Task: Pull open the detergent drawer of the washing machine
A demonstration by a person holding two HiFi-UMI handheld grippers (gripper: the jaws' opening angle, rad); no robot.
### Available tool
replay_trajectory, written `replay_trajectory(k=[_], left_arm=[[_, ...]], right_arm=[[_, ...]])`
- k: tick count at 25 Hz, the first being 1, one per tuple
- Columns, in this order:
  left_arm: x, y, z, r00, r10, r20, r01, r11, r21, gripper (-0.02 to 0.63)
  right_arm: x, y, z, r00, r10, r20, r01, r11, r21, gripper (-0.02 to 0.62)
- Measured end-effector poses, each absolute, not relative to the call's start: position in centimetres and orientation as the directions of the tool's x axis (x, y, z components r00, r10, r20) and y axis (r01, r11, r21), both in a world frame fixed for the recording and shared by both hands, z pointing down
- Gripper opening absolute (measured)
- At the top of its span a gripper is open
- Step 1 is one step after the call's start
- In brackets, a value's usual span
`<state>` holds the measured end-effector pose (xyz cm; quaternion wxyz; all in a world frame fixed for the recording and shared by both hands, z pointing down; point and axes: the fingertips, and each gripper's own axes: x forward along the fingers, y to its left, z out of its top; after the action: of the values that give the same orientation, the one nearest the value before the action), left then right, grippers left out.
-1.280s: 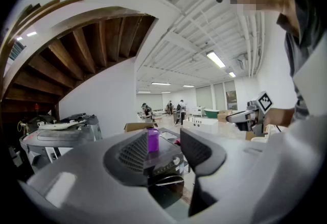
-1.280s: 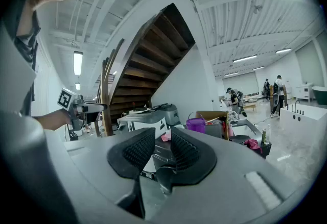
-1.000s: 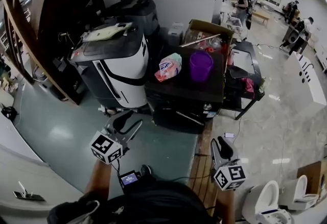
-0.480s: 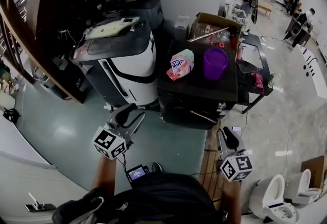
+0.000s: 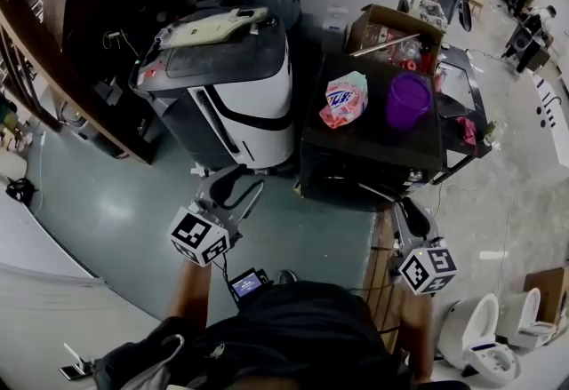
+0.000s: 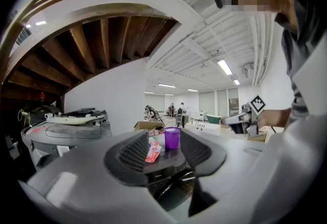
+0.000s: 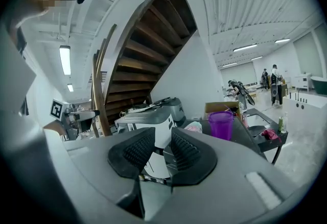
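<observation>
A dark front-loading washing machine [image 5: 351,177] stands ahead of me, with a purple cup [image 5: 408,100] and a pink detergent bag [image 5: 346,100] on its top. Its drawer I cannot make out from here. My left gripper [image 5: 245,180] hangs in the air short of the machine's left front corner, open and empty; in the left gripper view the cup [image 6: 171,138] and bag [image 6: 152,150] show through the gap. My right gripper [image 5: 410,205] is shut and empty, just in front of the machine's right side. Neither touches the machine.
A white and black appliance [image 5: 240,95] stands left of the washing machine. A wooden staircase [image 5: 53,42] runs along the far left. Behind are a cardboard box [image 5: 391,28] and a dark side table [image 5: 462,104]. White toilets [image 5: 480,335] sit at the lower right.
Both grippers have moved forward toward the washing machine, which now looks closer and sits further right in the head view. Neither pair of jaws has changed.
</observation>
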<state>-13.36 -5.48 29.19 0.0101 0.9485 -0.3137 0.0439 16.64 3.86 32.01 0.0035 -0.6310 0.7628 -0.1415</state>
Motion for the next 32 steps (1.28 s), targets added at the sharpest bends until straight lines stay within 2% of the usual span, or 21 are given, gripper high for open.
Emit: replay_trajectory(k=[6, 15, 22, 32], left_arm=[[-18.0, -6.7, 30.9, 0.792, -0.604, 0.088, -0.608, -0.793, 0.036, 0.212], [-22.1, -8.1, 33.1, 0.739, -0.665, 0.110, -0.673, -0.736, 0.078, 0.212], [-20.9, -9.2, 33.3, 0.698, -0.702, 0.142, -0.714, -0.697, 0.065, 0.212], [-14.2, -11.5, 31.6, 0.636, -0.758, 0.145, -0.768, -0.640, 0.024, 0.212]], right_arm=[[12.1, -0.1, 32.2, -0.227, -0.957, 0.179, -0.958, 0.187, -0.216, 0.097], [7.3, -5.4, 34.4, -0.339, -0.914, 0.222, -0.925, 0.280, -0.257, 0.097], [7.9, -8.8, 37.3, -0.413, -0.877, 0.243, -0.891, 0.334, -0.307, 0.097], [13.3, -15.0, 45.0, -0.528, -0.799, 0.289, -0.820, 0.391, -0.418, 0.098]])
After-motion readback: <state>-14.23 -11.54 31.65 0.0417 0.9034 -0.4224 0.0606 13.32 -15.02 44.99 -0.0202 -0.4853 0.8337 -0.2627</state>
